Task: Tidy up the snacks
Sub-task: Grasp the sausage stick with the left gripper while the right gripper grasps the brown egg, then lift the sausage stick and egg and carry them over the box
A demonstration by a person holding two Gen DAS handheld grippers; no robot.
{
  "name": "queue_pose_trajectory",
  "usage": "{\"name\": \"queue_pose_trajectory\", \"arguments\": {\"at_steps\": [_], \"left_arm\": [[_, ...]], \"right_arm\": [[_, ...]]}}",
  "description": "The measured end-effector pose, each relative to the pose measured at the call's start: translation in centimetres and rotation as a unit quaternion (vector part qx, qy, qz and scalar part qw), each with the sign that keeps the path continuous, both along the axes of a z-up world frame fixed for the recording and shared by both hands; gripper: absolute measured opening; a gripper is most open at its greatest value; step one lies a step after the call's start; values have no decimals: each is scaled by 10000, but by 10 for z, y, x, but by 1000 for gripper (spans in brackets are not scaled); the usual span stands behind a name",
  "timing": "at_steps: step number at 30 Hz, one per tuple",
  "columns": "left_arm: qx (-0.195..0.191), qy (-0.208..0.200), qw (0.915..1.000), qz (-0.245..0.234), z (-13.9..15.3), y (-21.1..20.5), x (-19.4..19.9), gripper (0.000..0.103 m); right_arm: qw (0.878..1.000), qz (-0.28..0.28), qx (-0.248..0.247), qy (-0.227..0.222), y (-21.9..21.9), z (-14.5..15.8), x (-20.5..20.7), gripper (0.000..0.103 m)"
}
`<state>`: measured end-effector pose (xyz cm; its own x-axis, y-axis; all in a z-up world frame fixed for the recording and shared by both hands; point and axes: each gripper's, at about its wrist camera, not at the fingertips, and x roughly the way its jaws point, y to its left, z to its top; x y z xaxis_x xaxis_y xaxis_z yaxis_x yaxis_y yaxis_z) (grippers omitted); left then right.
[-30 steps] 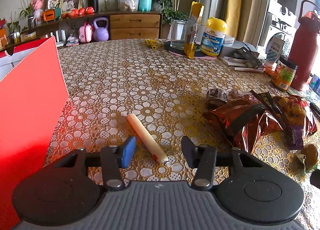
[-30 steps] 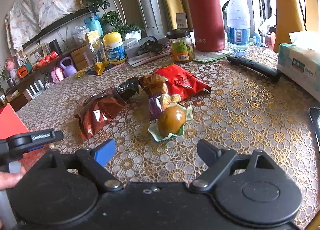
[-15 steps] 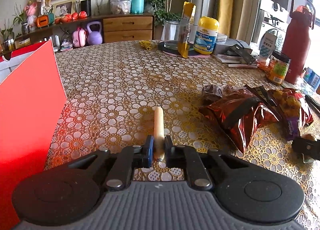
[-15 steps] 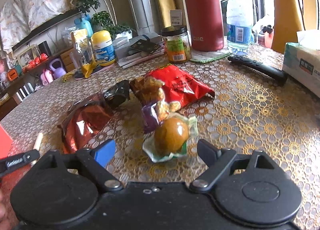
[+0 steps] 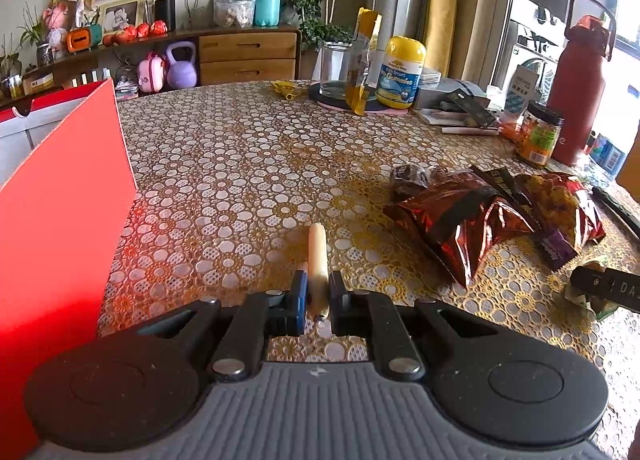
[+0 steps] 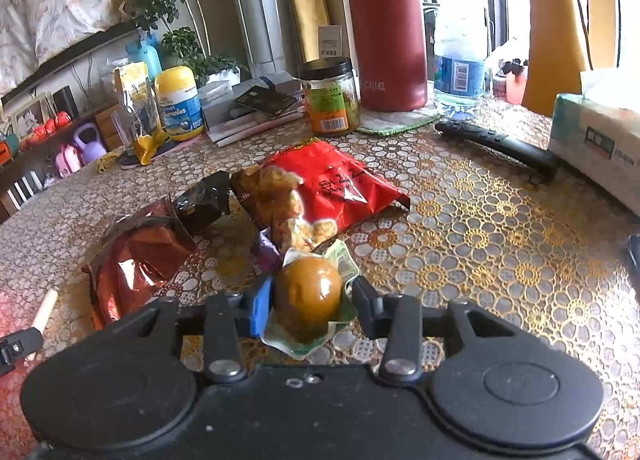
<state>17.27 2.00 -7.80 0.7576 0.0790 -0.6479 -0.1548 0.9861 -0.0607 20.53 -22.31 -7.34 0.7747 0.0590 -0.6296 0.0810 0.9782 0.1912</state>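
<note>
Both claws are closed on snacks. Left gripper [image 5: 318, 296] clenches the near end of the sausage stick [image 5: 318, 260], a pale tube that runs straight forward between the blue pad and the black pad, its far end pointing out over the lace tablecloth [image 5: 248, 163]. Right gripper [image 6: 307, 302] pinches the packaged egg [image 6: 308, 292], a glossy brown oval in a clear and green wrapper, with a finger pressed against each side of it.

To the left of the left gripper stands the red box [image 5: 60, 227]; its tall wall rises just beside the claw and its front corner edge leans toward the middle of the table. Ahead of the sausage stick lies a wide bare stretch of cloth reaching toward the glass jar [image 5: 336, 67] and the yellow-capped gummies bottle [image 5: 400, 71] at the far edge. To the right, the dark red foil bag [image 5: 460, 219] lies close by, with the red snack bag [image 6: 332, 183] behind it and a small black packet [image 6: 204, 199] touching its far corner.

From the right wrist view, the egg sits just in front of a purple packet [image 6: 266, 252] and the clear end of the red snack bag. Open cloth spreads to the right of the claw, bounded by the black remote [image 6: 496, 143] and the tissue box [image 6: 596, 143] near the table's edge. Further back stand the pickle jar [image 6: 330, 99], the red flask [image 6: 386, 27] and the water bottle [image 6: 460, 47].
</note>
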Motion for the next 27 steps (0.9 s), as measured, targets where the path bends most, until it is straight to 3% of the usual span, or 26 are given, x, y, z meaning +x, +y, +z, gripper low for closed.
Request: {"name": "queue_pose_trajectory", "arguments": {"at_steps": [17, 27], "left_arm": [[13, -134, 9996, -255, 11, -4, -59, 10], [-1, -423, 9986, -303, 29, 3, -84, 10]], "right_arm": [[9996, 147, 236, -48, -2, 14, -54, 41], [9981, 513, 245, -234, 20, 28, -83, 41]]}}
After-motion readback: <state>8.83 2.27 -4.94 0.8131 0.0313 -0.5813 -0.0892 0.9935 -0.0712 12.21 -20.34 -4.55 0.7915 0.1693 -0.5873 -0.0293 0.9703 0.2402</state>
